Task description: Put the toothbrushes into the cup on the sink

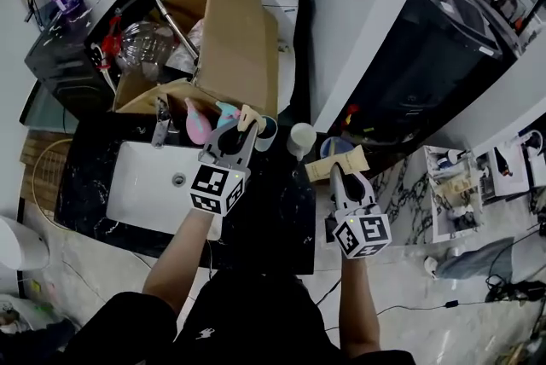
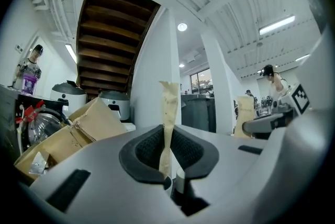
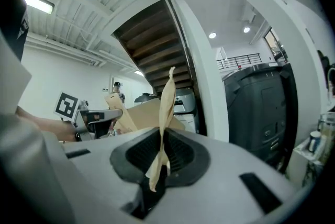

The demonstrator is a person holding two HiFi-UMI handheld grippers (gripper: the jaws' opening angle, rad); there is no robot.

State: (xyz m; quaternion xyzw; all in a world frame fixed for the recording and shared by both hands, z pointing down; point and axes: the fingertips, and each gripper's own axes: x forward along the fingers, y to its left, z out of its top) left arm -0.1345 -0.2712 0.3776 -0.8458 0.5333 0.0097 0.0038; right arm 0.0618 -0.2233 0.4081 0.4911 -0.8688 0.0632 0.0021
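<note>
Left gripper [image 2: 167, 155] clamped on wrapped toothbrush [image 2: 168, 108], upright for dropping into cup [image 1: 266, 133] just ahead; right gripper [image 3: 159, 157] clamped on second toothbrush [image 3: 166, 113], likely held ready

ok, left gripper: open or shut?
Shut: the left gripper pinches a tan paper strip, which stands upright between its pads in the left gripper view.

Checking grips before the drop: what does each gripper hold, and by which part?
The left gripper pinches a tan paper packet by its lower end; the right gripper pinches a second tan packet near its crumpled lower end.
</note>
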